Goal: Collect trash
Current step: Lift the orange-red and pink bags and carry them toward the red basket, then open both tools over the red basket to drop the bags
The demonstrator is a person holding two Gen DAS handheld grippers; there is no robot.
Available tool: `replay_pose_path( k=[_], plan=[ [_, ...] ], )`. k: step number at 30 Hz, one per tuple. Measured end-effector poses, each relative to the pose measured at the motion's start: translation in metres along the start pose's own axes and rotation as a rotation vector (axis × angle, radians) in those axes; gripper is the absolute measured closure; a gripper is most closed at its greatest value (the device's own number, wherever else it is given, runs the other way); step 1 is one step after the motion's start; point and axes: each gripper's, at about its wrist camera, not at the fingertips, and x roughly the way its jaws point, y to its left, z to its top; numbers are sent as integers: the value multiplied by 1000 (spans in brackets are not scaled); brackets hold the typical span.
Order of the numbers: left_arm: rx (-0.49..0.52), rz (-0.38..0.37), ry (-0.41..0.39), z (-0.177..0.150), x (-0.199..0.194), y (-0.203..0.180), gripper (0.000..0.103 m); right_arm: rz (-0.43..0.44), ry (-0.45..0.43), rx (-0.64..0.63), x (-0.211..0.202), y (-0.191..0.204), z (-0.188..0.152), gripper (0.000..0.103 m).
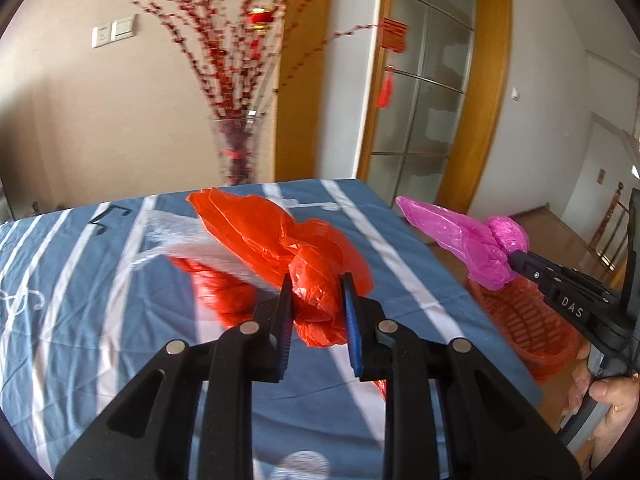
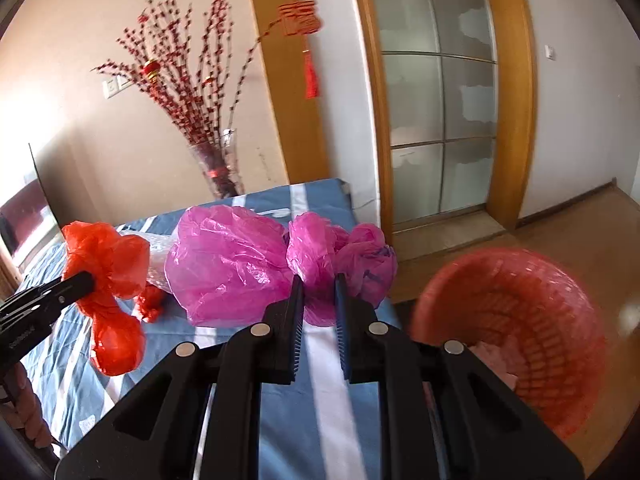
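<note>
The wall (image 2: 100,140) was pale pink with sunlight on it. A glass vase (image 2: 218,170) of red twigs stood by it. The frosted glass door (image 2: 436,92) had a wooden frame (yellow-brown). The floor (image 2: 580,220) was shiny wood.

One crumpled orange-red plastic bag (image 1: 280,240), one crumpled magenta plastic bag (image 2: 228,264), one red slatted plastic basket (image 2: 516,320), two black two-finger grippers (image 1: 316,300) (image 2: 319,300).
</note>
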Motion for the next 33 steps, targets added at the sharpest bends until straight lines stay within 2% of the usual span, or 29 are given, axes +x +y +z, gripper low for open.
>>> replay_pose_path(
  k=[12,22,33],
  plan=[
    [58,-137,41,-3,25,-79,80,-78,-30,120,-37,-71,-15,87],
    [98,-249,89,-7,53,-153,80,-156,-40,241,-52,-133,-29,87],
    [152,-343,142,-16,82,-221,80,-217,-54,316,-61,-176,-36,87]
  ],
)
